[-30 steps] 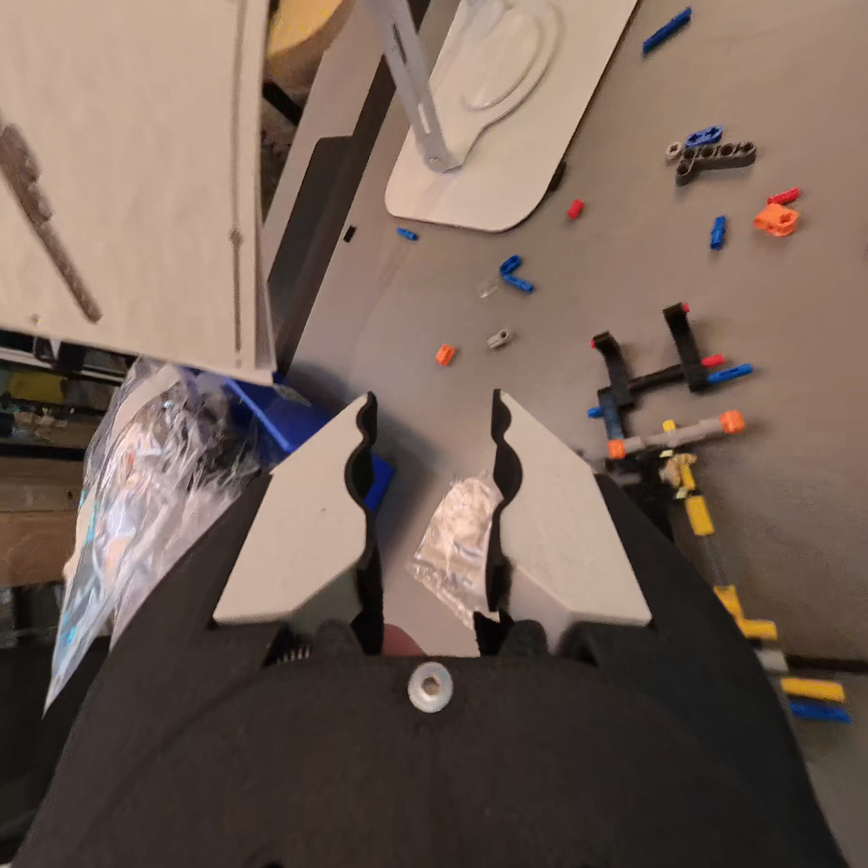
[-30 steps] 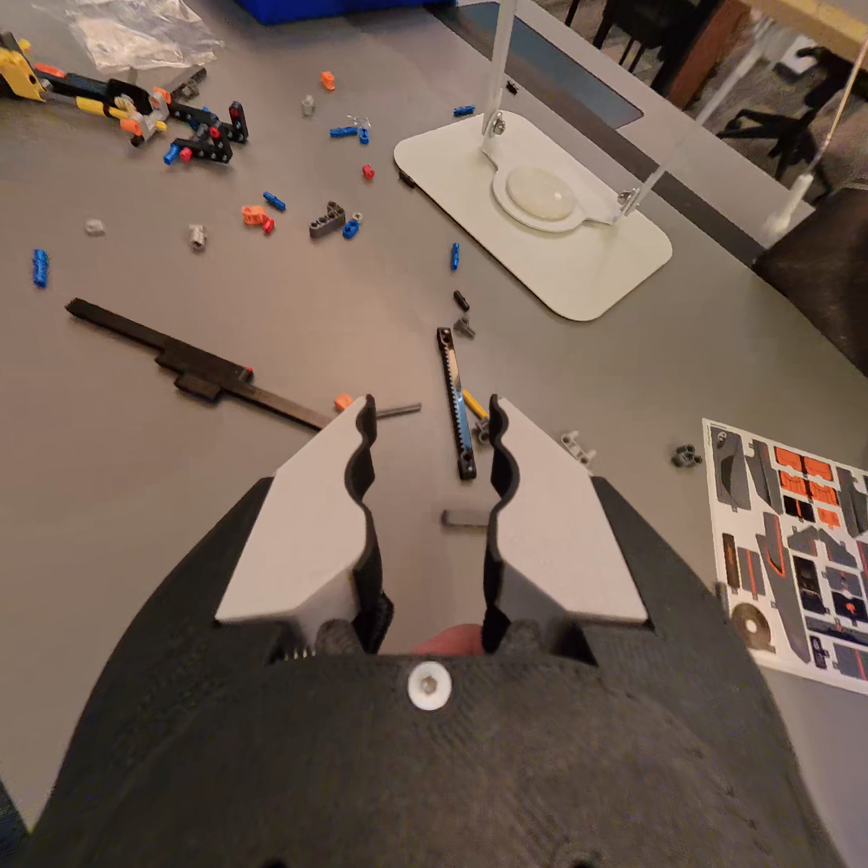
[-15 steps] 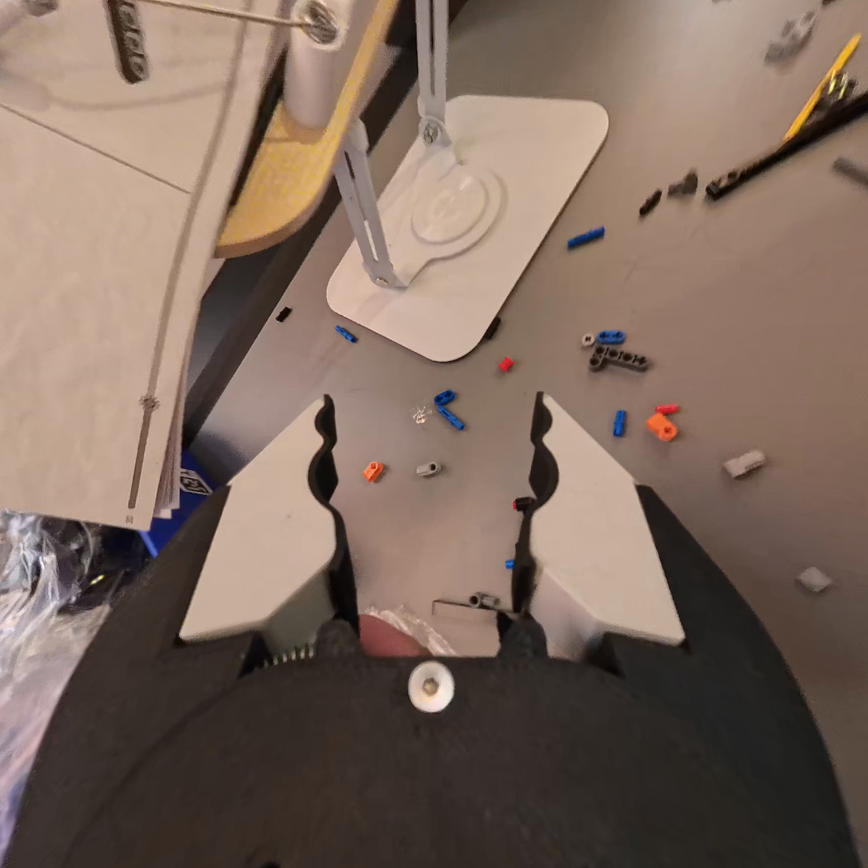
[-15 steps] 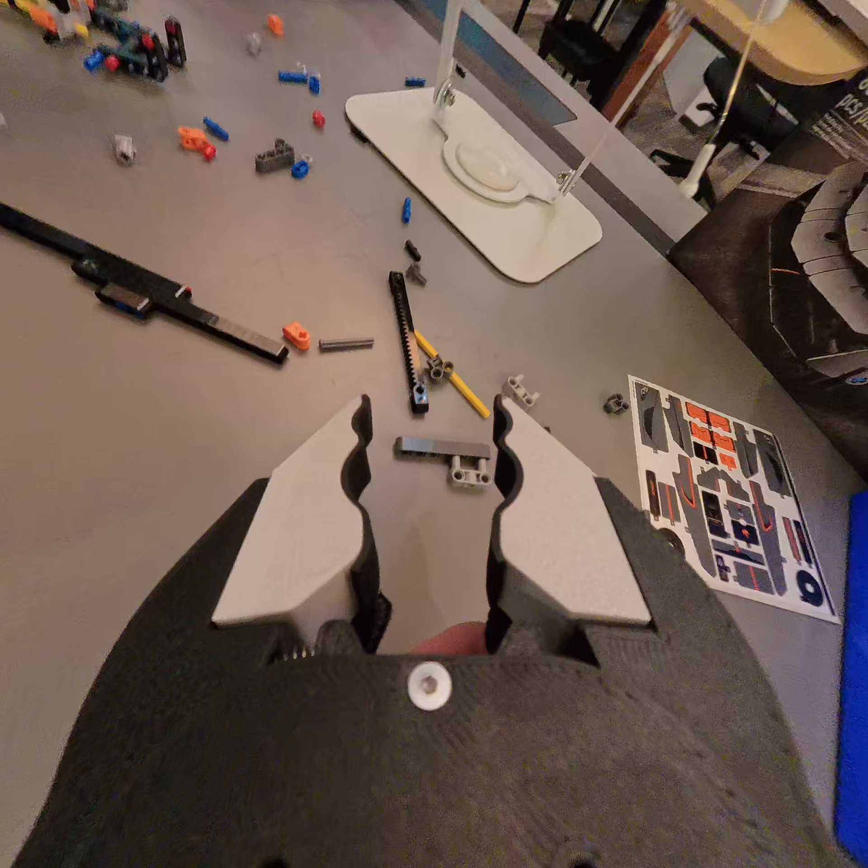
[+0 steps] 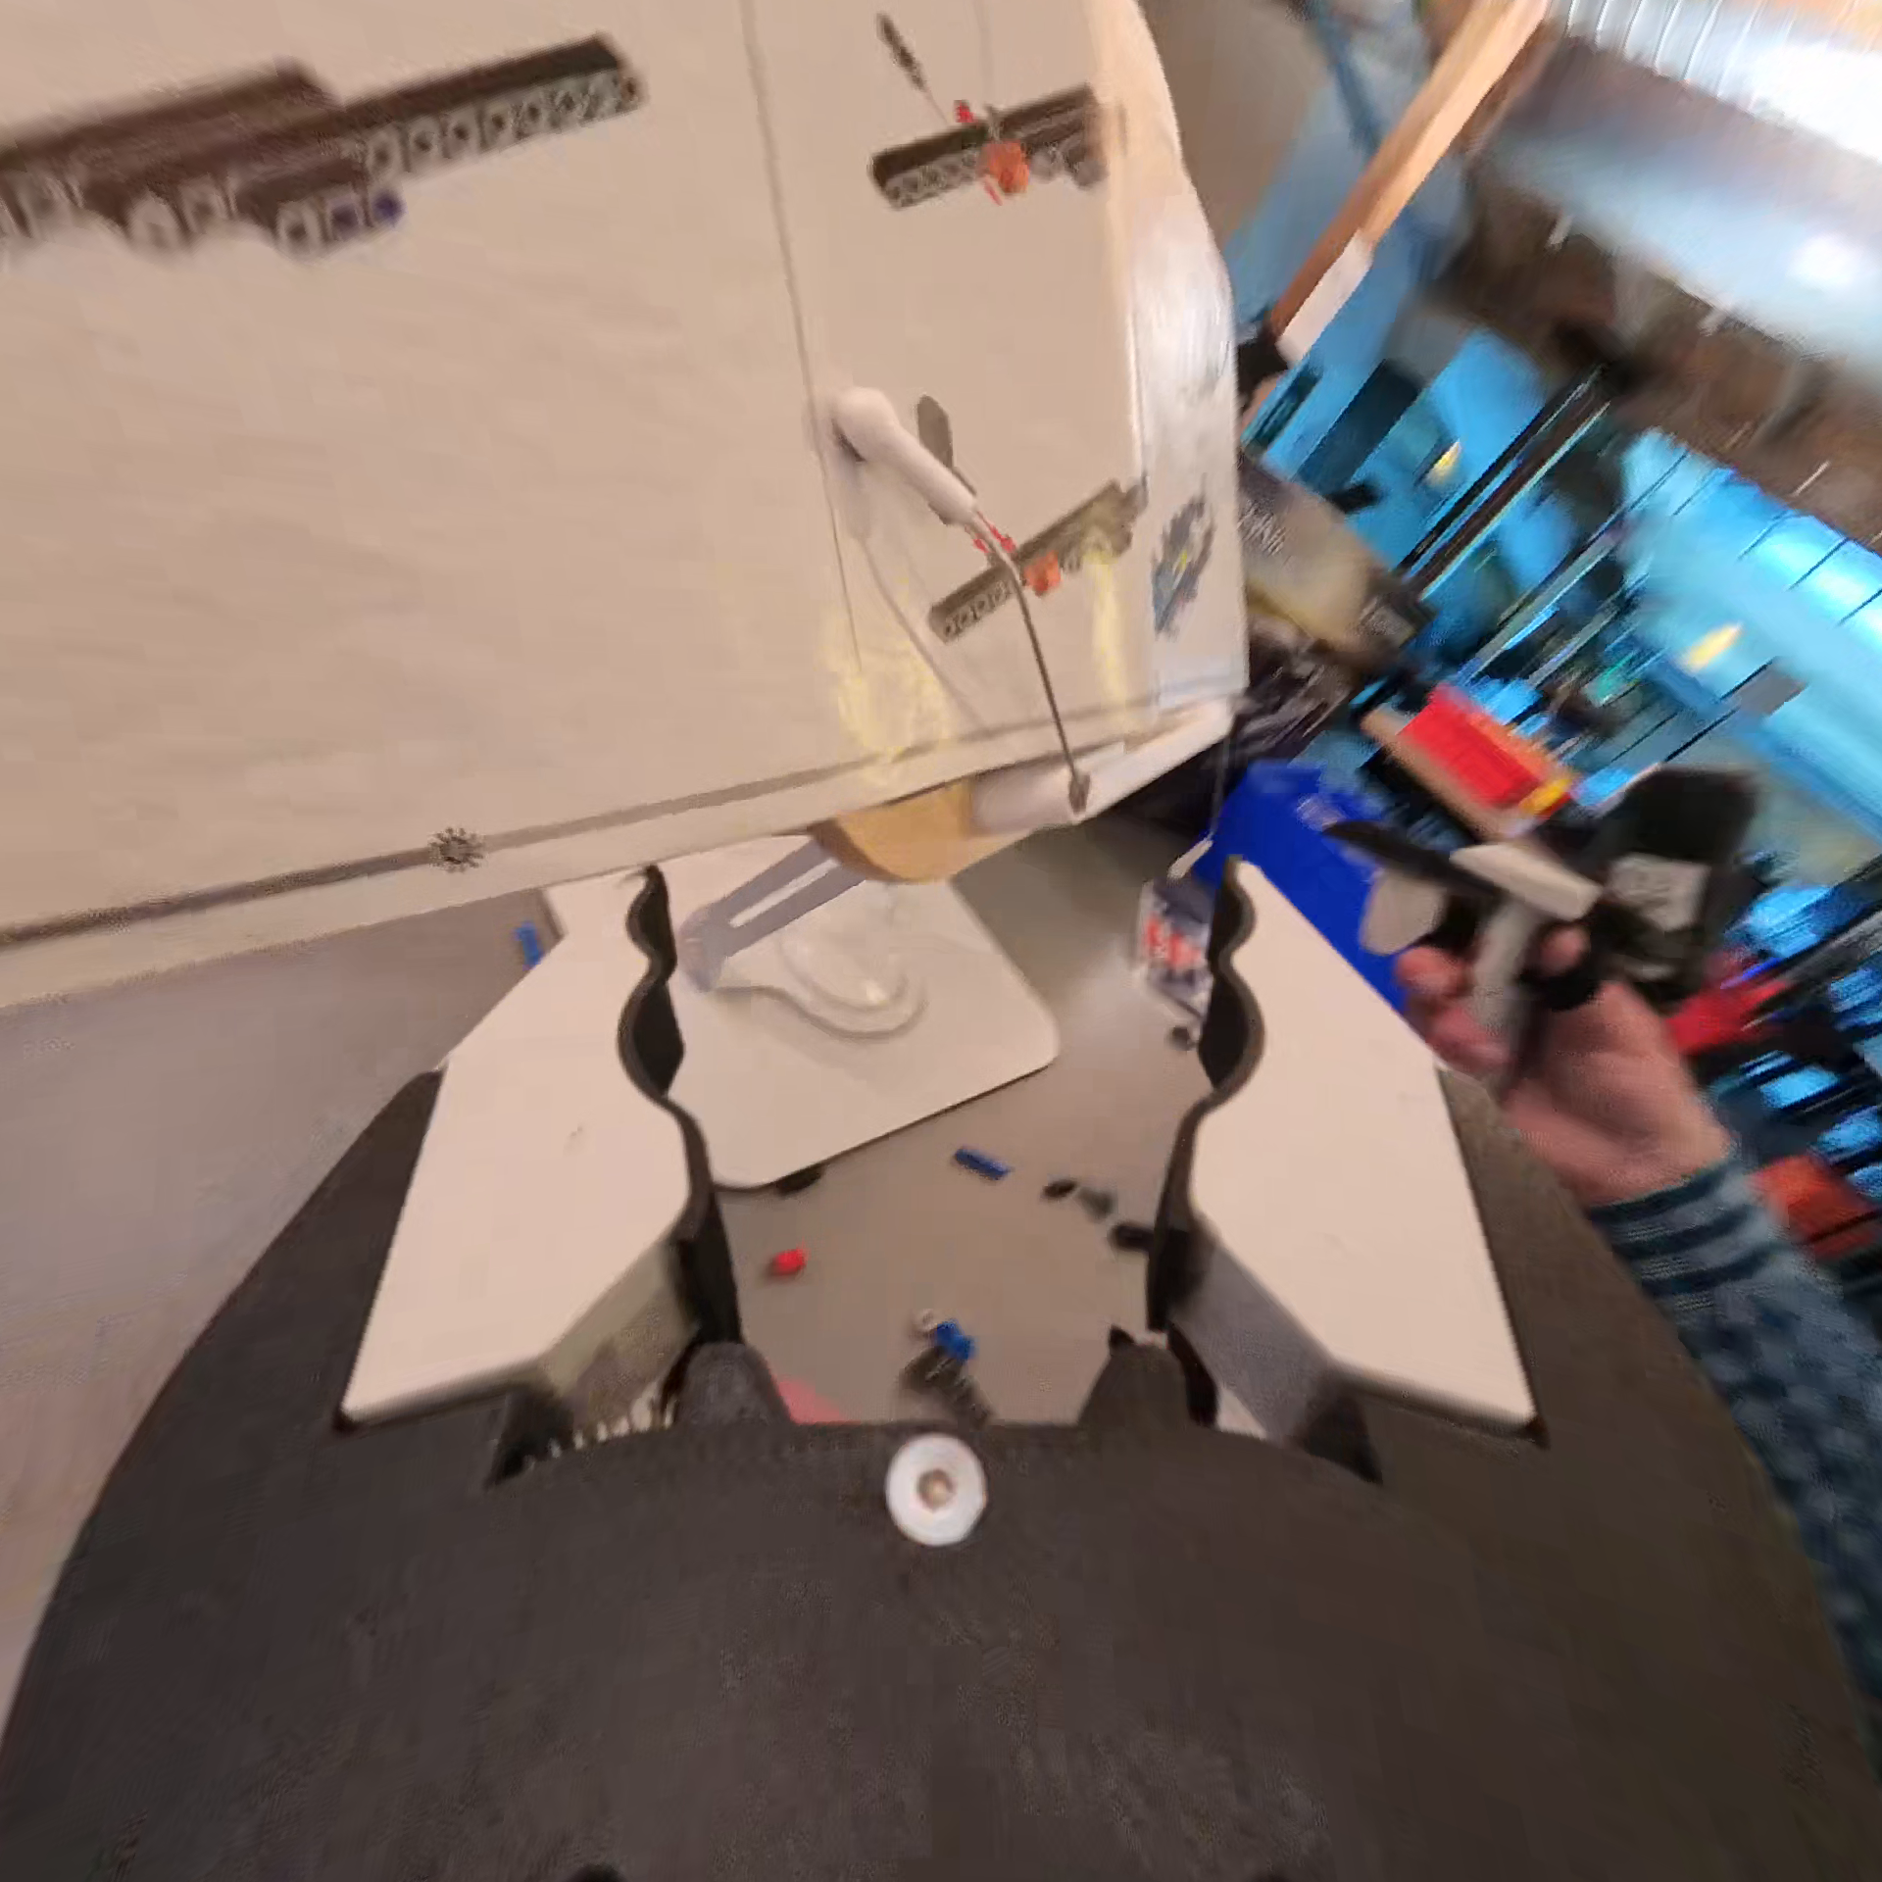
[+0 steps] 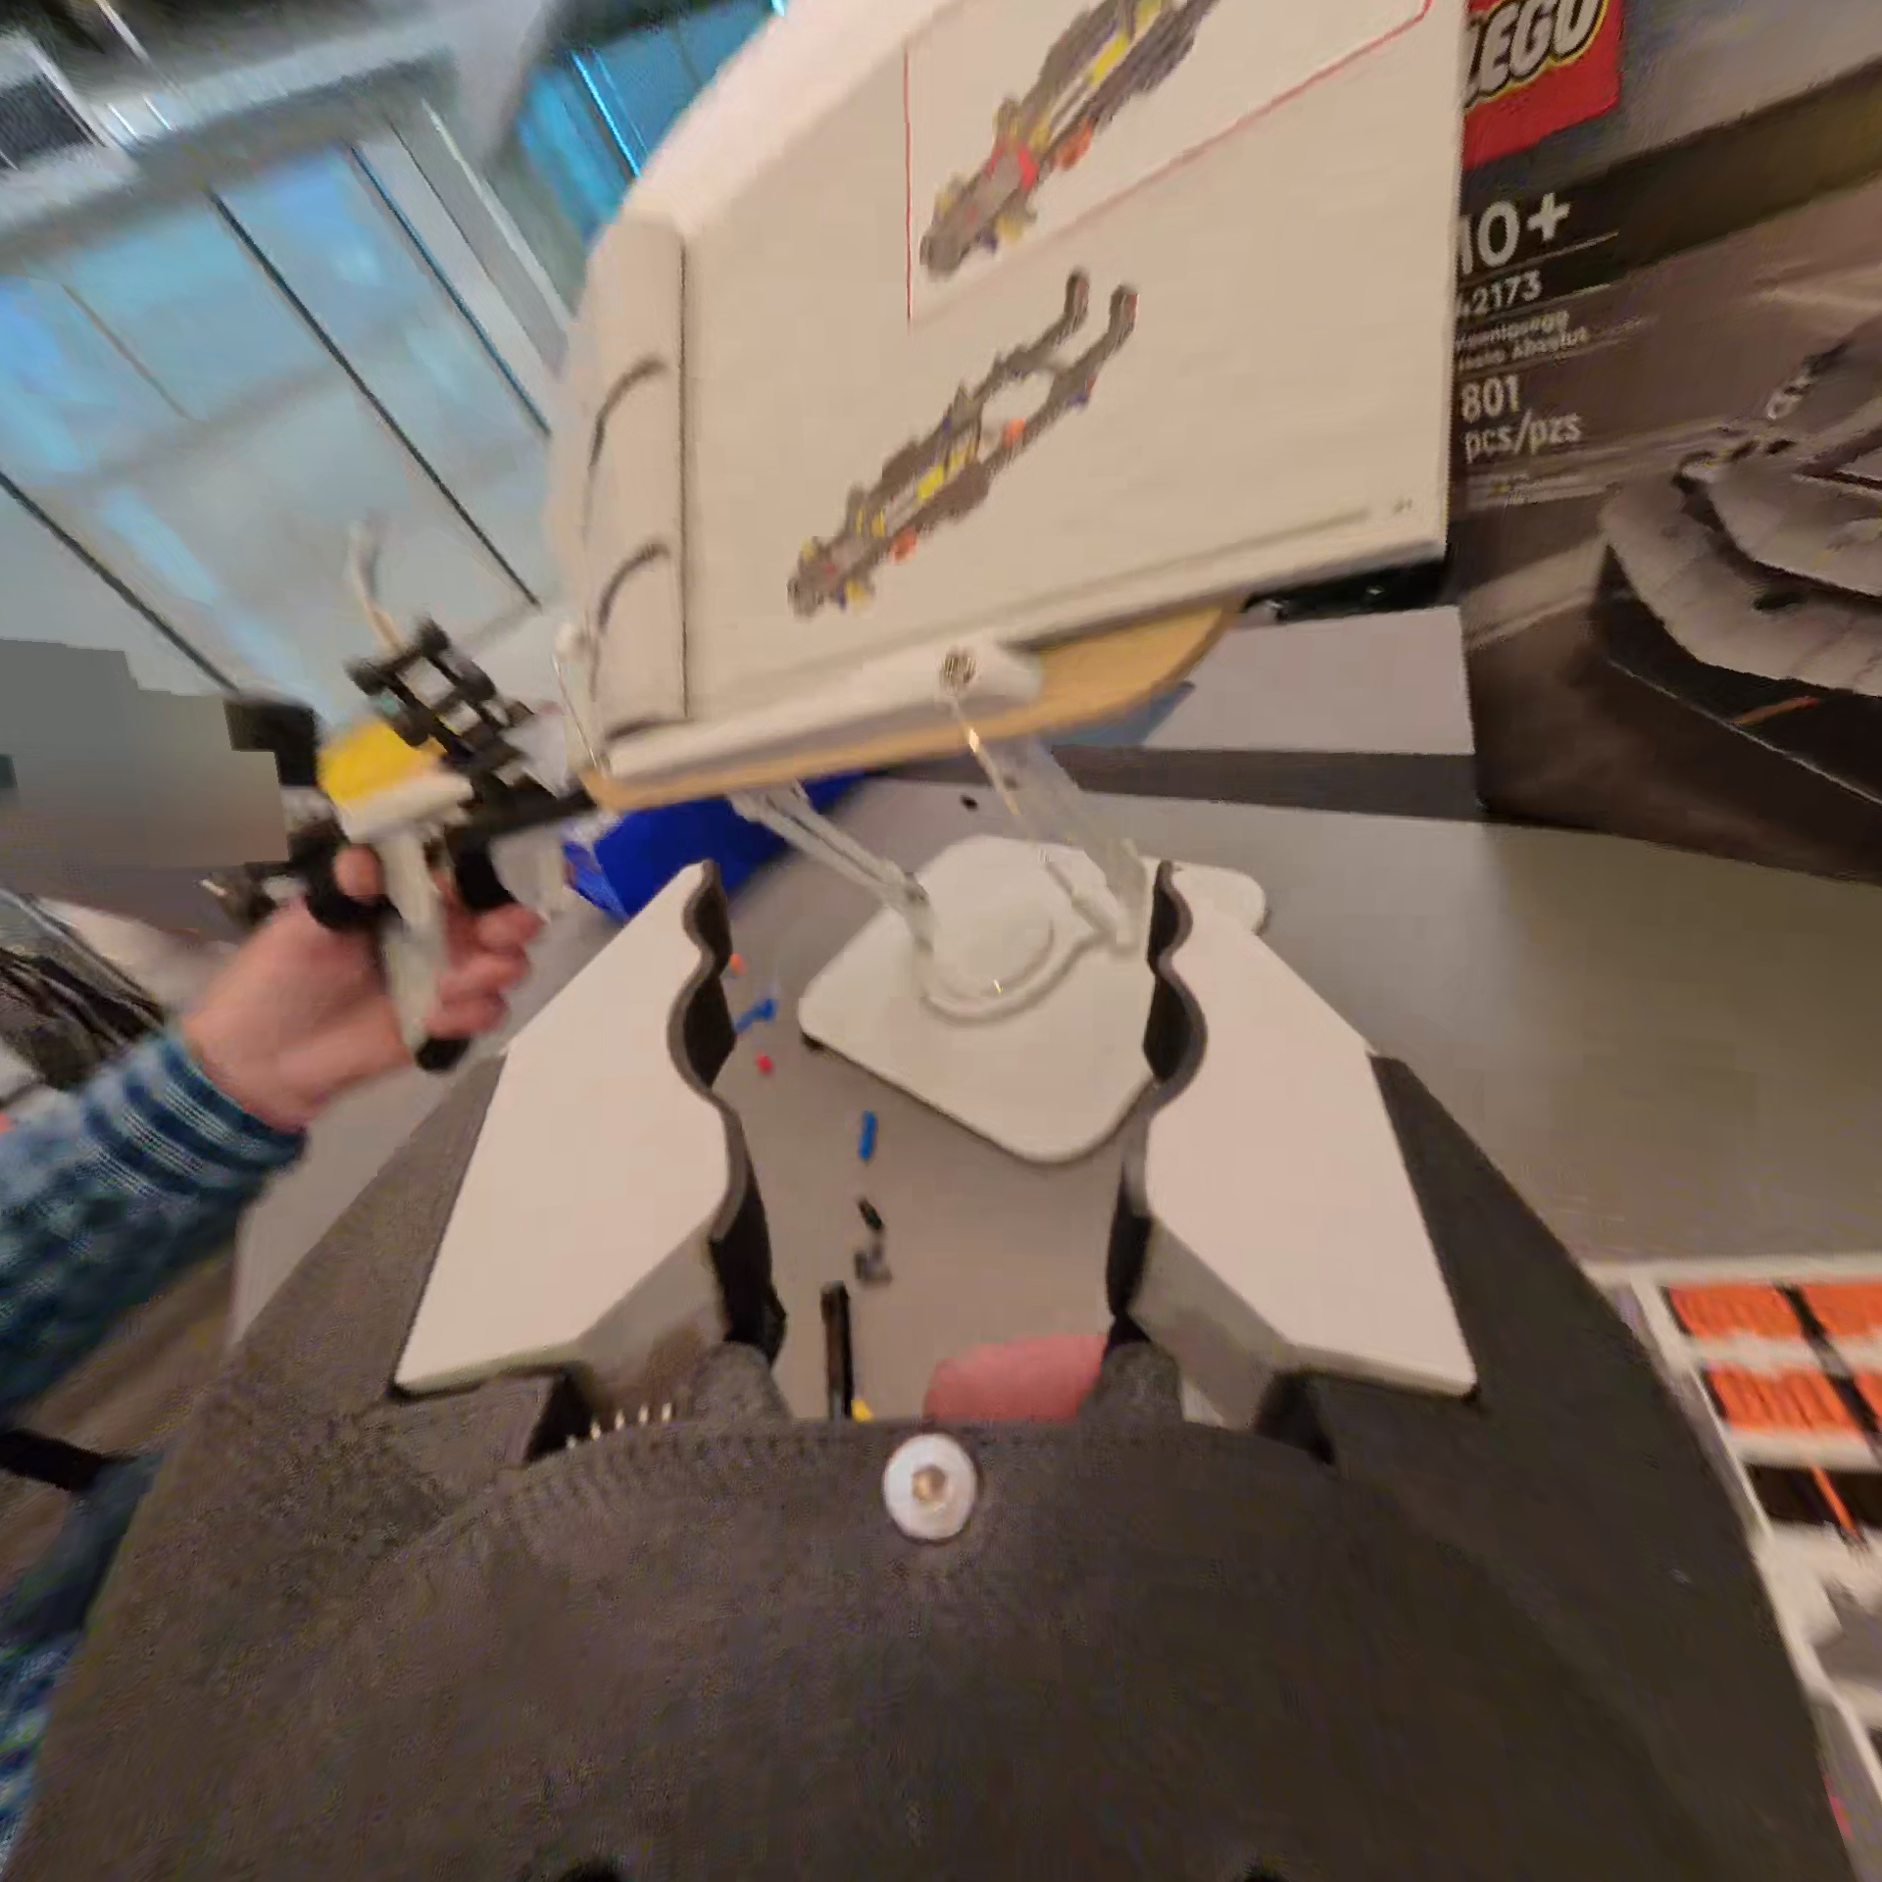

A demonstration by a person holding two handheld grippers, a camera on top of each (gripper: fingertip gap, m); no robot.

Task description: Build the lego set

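left gripper [image 5: 932, 978]: you are holding it up off the table with its jaws spread wide and nothing between them; it is facing the book stand, whose white base is showing in the gap.
right gripper [image 6: 932, 973]: you are holding this one raised too, jaws spread apart and gripping nothing; it is also pointing at the book stand's base.
book stand [image 6: 978, 1059]: it is standing on the grey table [image 6: 1579, 978], its clear arms rising from the white base to a wooden ledge.
instruction booklet [image 6: 1069, 387]: it is lying open on the stand's ledge, tilted back, showing build diagrams; both views are blurring it.
loose lego pieces [image 6: 866, 1136]: small blue, red and dark parts are lying scattered on the table just in front of the stand's base, between it and your grippers.
lego box [image 6: 1670, 458]: it is standing on the table to the right of the stand, behind it.
sticker sheet [image 6: 1792, 1426]: it is lying flat on the table near the right gripper, well in front of the stand.
blue bin [image 6: 662, 850]: it is sitting just left of the stand, under the ledge.
your hands: in each view, the opposite hand [image 6: 336, 998] is showing off to the side of the stand, wrapped around its gripper's handle.
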